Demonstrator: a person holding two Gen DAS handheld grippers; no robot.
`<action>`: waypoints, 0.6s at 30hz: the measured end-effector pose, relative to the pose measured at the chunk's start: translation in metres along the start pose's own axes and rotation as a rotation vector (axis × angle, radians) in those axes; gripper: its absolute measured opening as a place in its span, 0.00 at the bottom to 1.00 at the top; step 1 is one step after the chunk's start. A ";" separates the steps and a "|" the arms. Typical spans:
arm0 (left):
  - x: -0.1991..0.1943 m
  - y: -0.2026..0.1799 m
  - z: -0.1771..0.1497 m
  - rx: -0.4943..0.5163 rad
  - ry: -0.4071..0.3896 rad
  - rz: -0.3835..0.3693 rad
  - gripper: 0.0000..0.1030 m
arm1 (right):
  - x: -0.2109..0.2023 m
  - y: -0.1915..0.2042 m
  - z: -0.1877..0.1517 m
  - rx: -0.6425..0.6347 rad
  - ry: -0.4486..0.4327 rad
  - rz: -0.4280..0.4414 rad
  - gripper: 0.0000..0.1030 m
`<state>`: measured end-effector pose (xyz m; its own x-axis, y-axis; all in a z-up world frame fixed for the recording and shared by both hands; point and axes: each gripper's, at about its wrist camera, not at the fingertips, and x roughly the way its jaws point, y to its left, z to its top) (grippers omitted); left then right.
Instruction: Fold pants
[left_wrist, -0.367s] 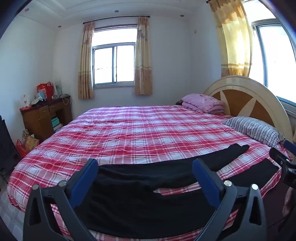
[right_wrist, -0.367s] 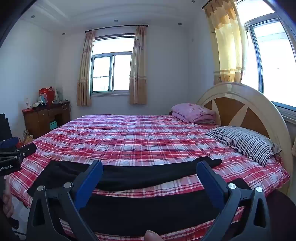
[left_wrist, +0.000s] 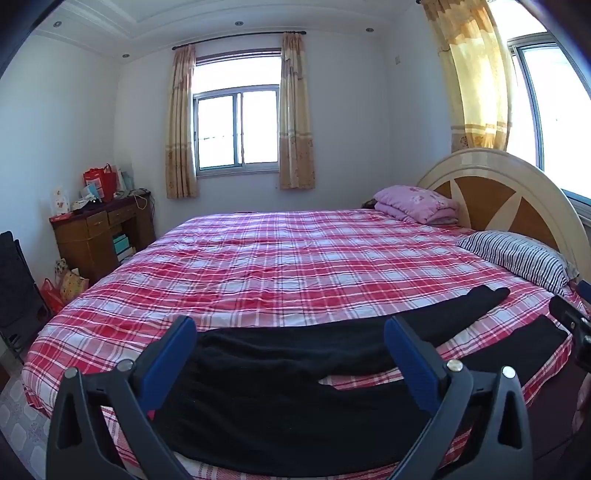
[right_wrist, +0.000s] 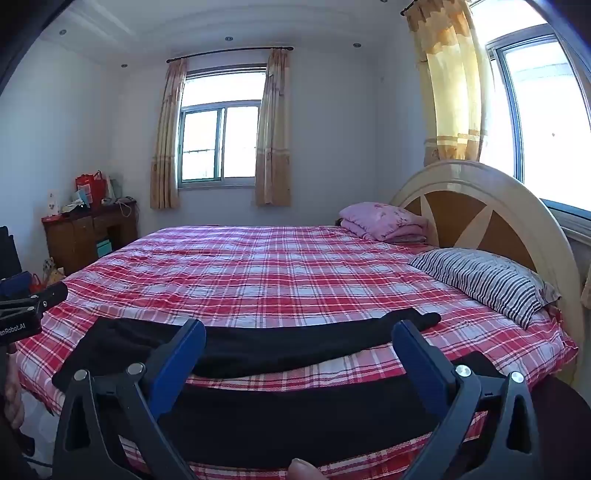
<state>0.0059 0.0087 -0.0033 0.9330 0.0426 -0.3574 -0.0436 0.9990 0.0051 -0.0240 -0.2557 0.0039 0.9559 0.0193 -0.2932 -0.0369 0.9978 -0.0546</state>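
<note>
**Both grippers wide open above black pants laid flat on the bed**

The left gripper (left_wrist: 290, 332) occupies the lower centre of the left wrist view. Its two blue-padded fingers (left_wrist: 170, 358) stand spread to full width. Nothing lies between the pads, and they touch no cloth.

The right gripper (right_wrist: 299, 336) occupies the lower centre of the right wrist view. Its blue-padded fingers (right_wrist: 421, 365) are likewise spread wide and grip nothing. A fingertip of the person (right_wrist: 301, 469) shows at the bottom edge of this frame.

The black pants (left_wrist: 280, 398) lie flat along the near edge of the bed (left_wrist: 295, 258), across the lower part of both frames. The waist end is toward the lower left. The two legs run toward the right and are parted, with a strip of plaid sheet visible between them. The farther leg ends right of centre, short of the striped pillow (left_wrist: 517, 258). The nearer leg follows the mattress edge.

A folded pink quilt (left_wrist: 417, 203) rests against the round headboard (left_wrist: 517, 195) at the right of the frame. A wooden desk (left_wrist: 96, 232) stands at the left wall. Curtained windows (left_wrist: 236, 129) fill the upper centre and upper right.
</note>
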 end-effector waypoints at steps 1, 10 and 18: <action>0.001 0.000 0.000 0.001 0.001 0.002 1.00 | 0.000 0.000 -0.001 -0.001 0.002 0.000 0.99; 0.004 -0.001 -0.005 -0.004 0.008 0.009 1.00 | 0.006 0.000 -0.003 -0.001 0.020 0.000 0.99; 0.008 -0.003 -0.006 -0.002 0.022 0.019 1.00 | 0.010 -0.002 -0.005 0.005 0.034 -0.001 0.99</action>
<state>0.0112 0.0064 -0.0120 0.9240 0.0612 -0.3774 -0.0619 0.9980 0.0103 -0.0162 -0.2575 -0.0038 0.9456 0.0159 -0.3250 -0.0339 0.9982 -0.0500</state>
